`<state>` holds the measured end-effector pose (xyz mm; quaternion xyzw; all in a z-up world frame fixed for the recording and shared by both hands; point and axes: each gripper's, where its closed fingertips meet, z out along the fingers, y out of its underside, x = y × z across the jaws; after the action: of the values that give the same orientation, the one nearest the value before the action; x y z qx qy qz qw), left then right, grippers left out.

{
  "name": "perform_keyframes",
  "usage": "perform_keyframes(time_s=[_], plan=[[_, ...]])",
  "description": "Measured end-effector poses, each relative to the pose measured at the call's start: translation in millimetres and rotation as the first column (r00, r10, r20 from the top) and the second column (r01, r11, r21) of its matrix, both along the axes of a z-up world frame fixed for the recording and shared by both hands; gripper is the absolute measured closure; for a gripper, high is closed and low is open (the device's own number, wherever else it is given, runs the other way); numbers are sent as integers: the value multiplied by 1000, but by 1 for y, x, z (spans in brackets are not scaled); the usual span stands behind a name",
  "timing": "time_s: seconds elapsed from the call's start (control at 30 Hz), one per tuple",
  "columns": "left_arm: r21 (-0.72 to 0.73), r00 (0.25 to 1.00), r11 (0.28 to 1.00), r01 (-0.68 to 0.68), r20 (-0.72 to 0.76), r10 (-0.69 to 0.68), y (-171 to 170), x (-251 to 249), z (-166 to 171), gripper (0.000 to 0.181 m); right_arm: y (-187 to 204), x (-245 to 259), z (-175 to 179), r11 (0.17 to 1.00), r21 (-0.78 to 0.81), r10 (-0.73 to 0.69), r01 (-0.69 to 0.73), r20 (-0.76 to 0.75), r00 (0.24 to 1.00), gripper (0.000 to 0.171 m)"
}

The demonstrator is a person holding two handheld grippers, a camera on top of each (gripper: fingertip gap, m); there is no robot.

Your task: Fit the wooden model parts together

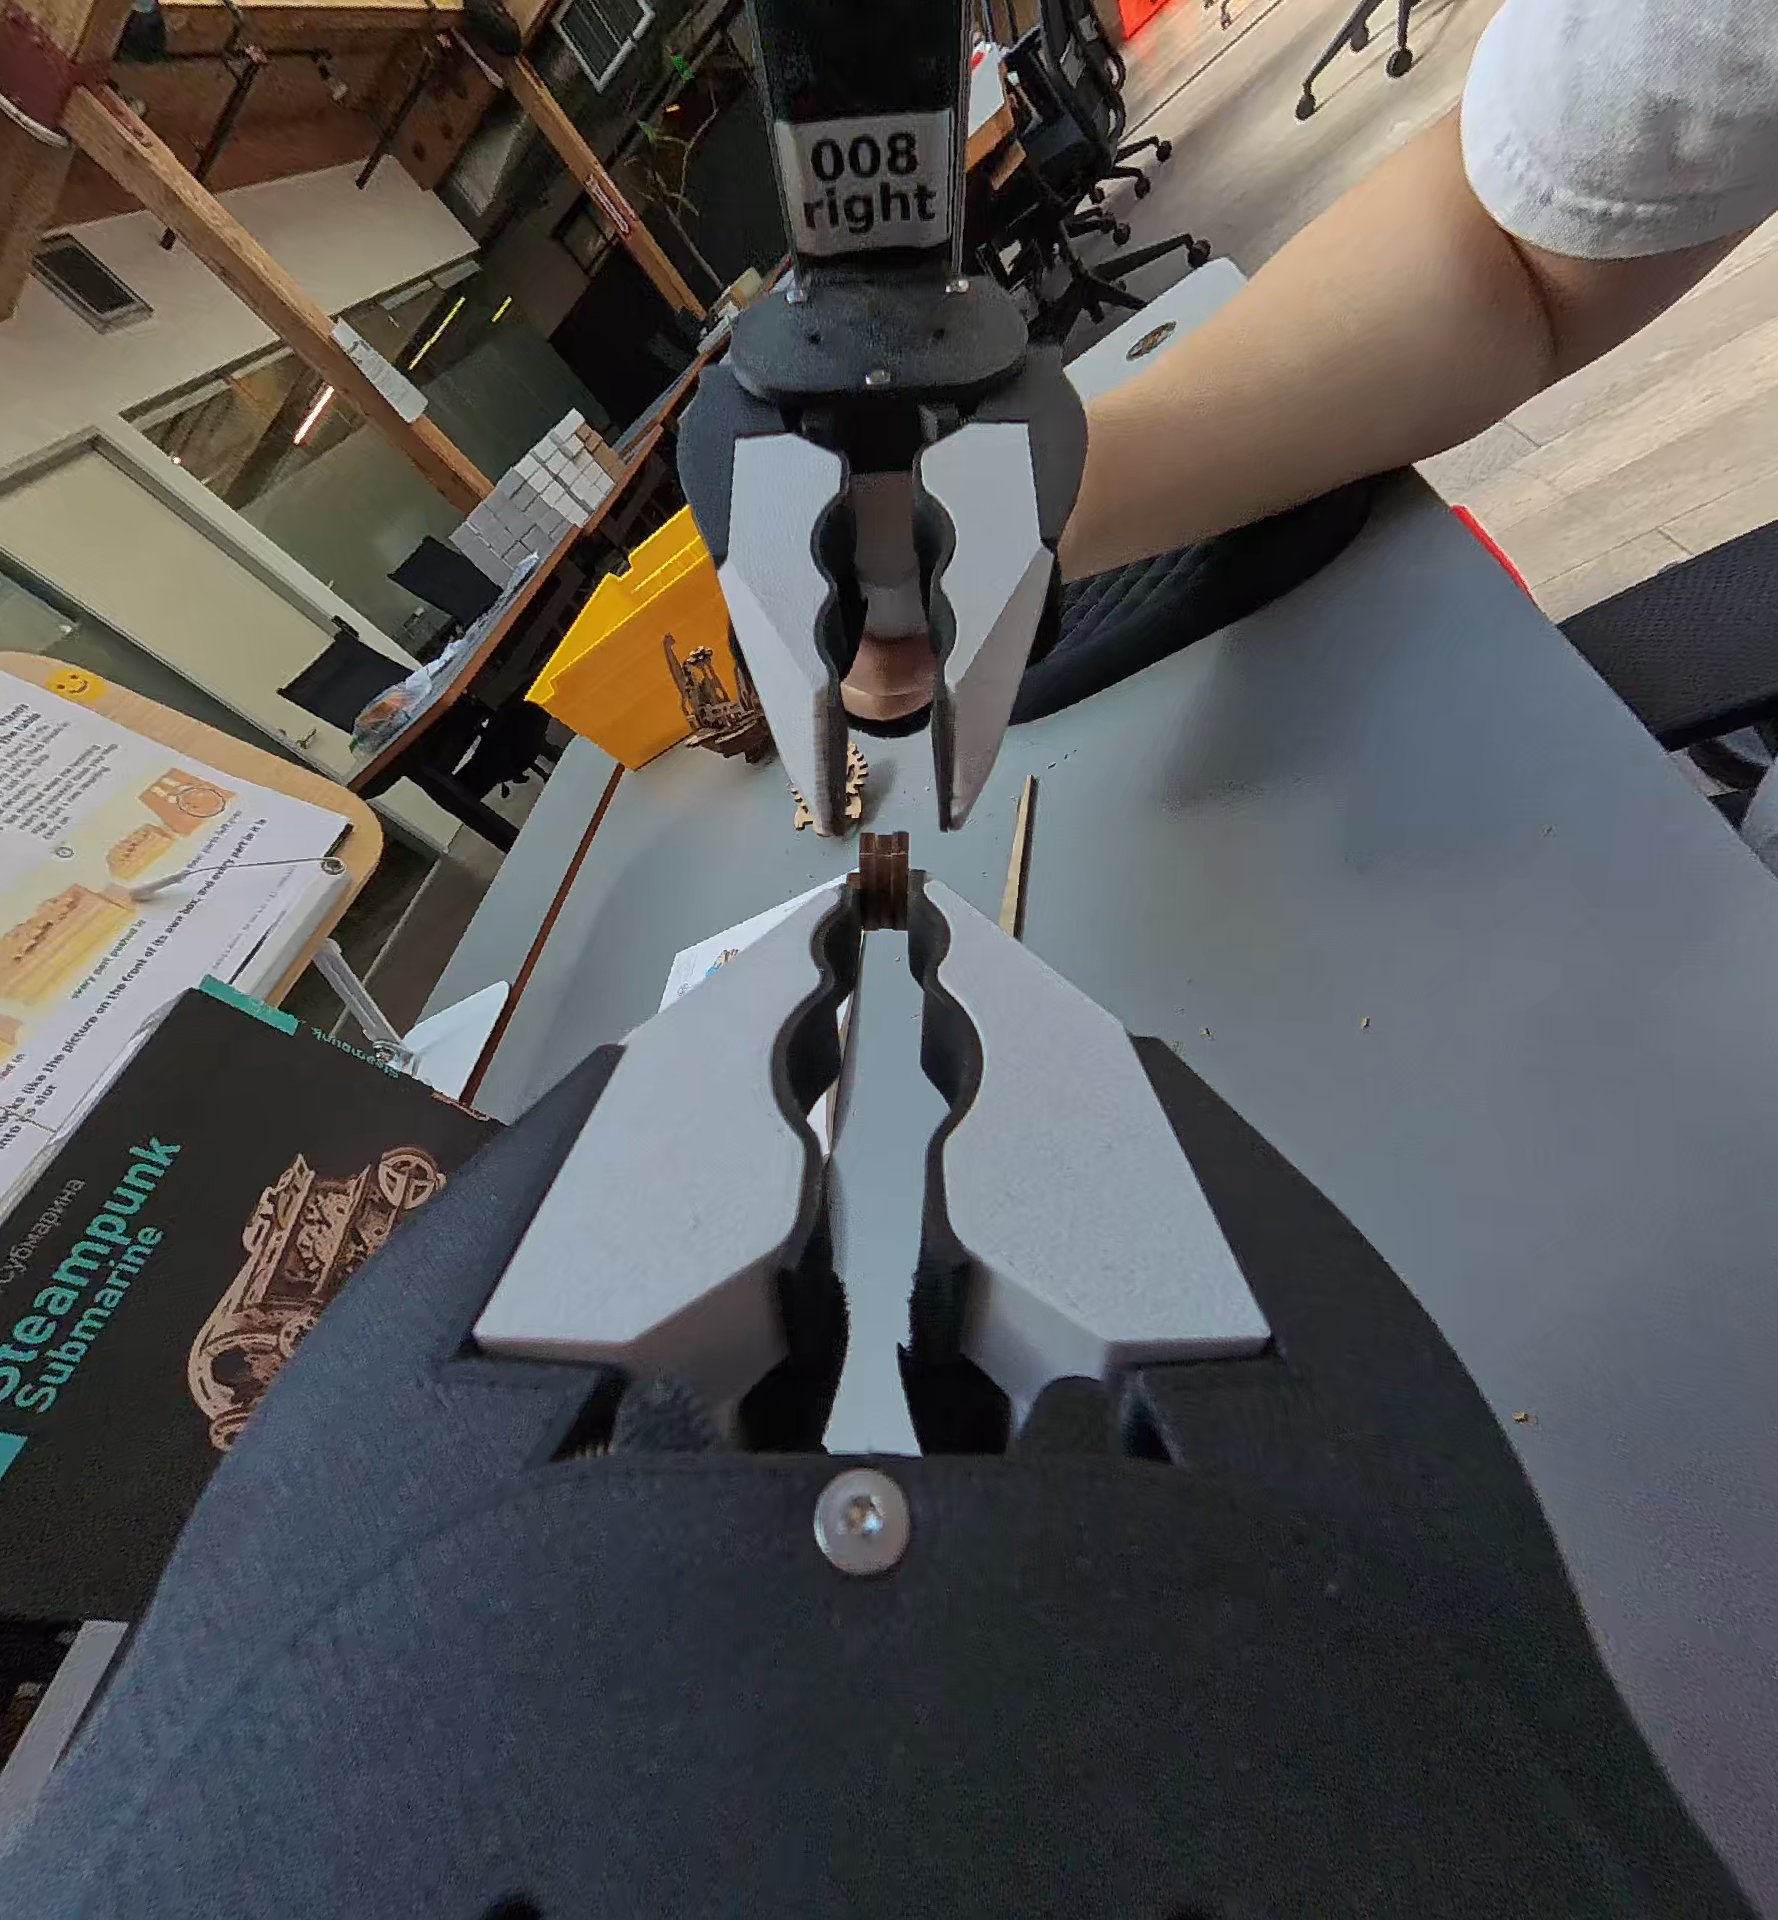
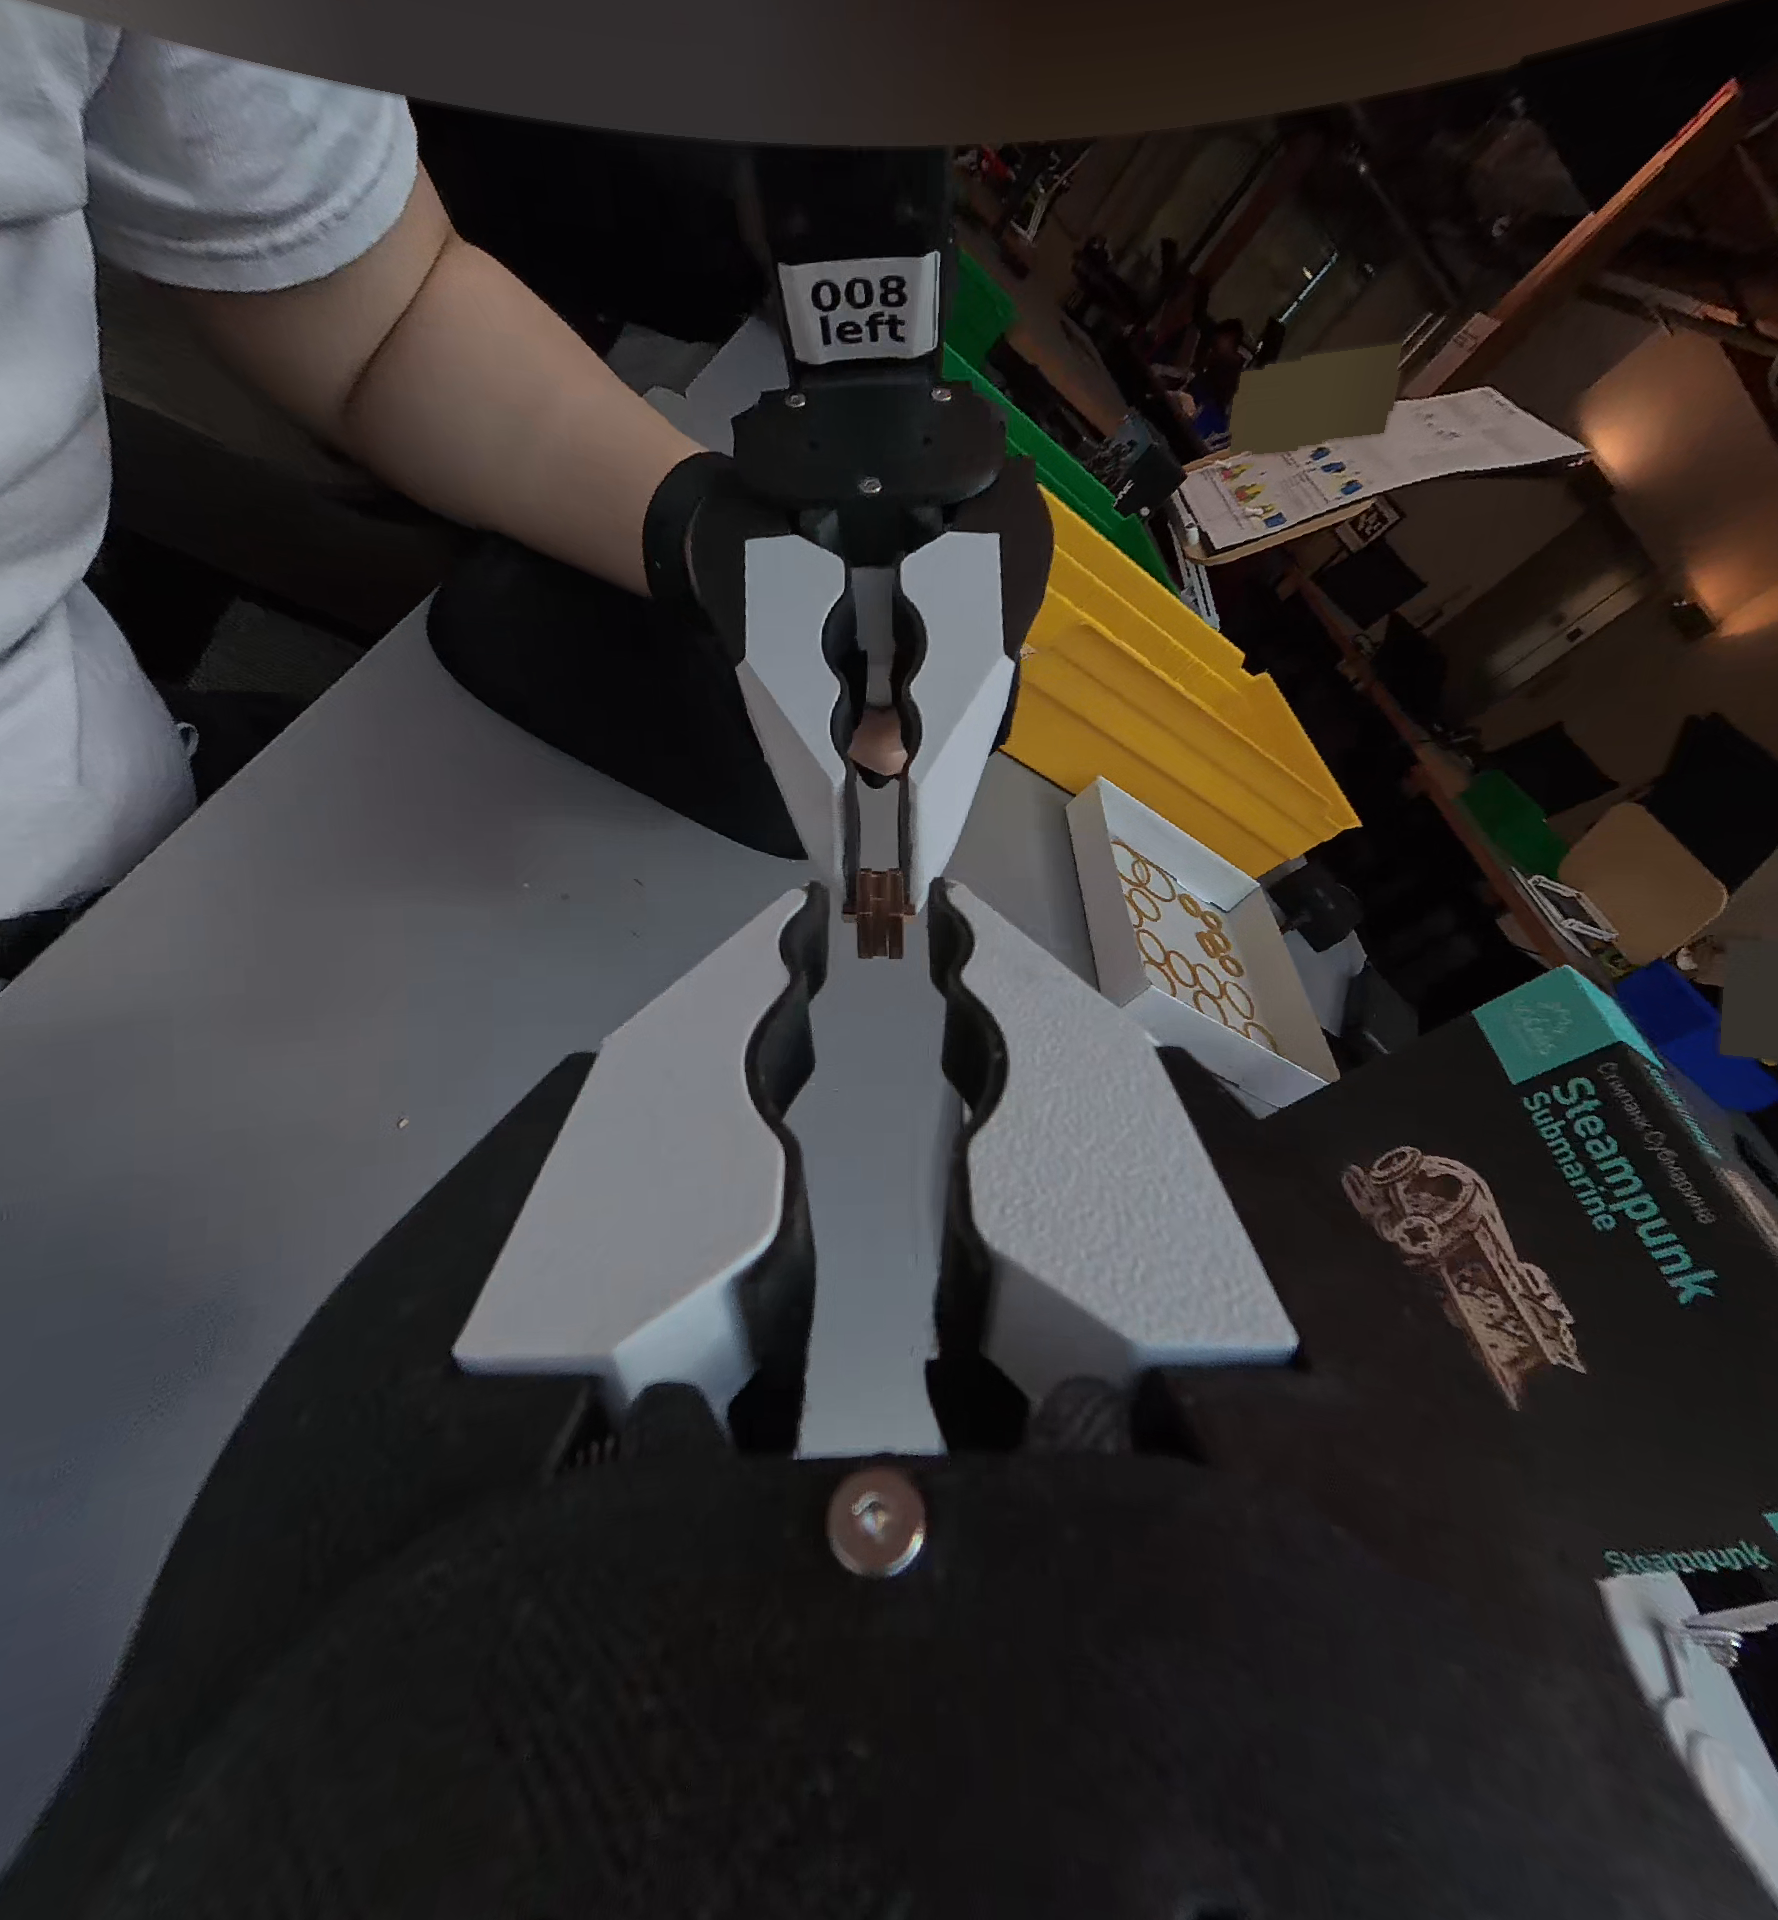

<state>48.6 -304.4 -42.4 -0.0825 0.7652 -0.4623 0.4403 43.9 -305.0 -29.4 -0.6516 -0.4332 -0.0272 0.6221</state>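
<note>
A small brown stacked wooden part is pinched at the tips of my left gripper, which is shut on it above the grey table. My right gripper comes from the opposite side, open, tips just in front of the part. In the right wrist view the part hangs from the left gripper and sits between the open fingertips of my right gripper, with a gap on both sides. A wooden gear lies on the table behind the right gripper.
A partly built wooden model stands by a yellow bin. A thin wooden stick lies on the table. A black model box and an instruction sheet are at the left. A white tray holds a ring sheet. Both grippers' tips are close together, under 4 cm apart.
</note>
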Motion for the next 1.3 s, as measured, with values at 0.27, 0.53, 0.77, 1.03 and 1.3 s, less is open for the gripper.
perform_keyframes(time_s=[0.27,0.53,0.77,1.03,1.3], plan=[[-129,998,990,52,-22,-55,2,-9,6,174,11,-10,-1,1000,3,28,-28,-112,993,163],[-163,998,985,63,-15,-66,-1,-11,8,174,9,-12,2,1000,-14,-1,-1,-94,996,163],[-190,998,980,57,-12,-60,-1,-10,11,174,9,-10,3,1000,-23,2,-5,-143,990,163],[-201,996,975,90,40,-83,-6,-15,16,174,3,-14,9,997,56,64,-58,-122,991,161],[-218,988,967,130,111,-108,-10,-20,23,174,2,-15,5,998,52,46,-42,-77,996,163]])
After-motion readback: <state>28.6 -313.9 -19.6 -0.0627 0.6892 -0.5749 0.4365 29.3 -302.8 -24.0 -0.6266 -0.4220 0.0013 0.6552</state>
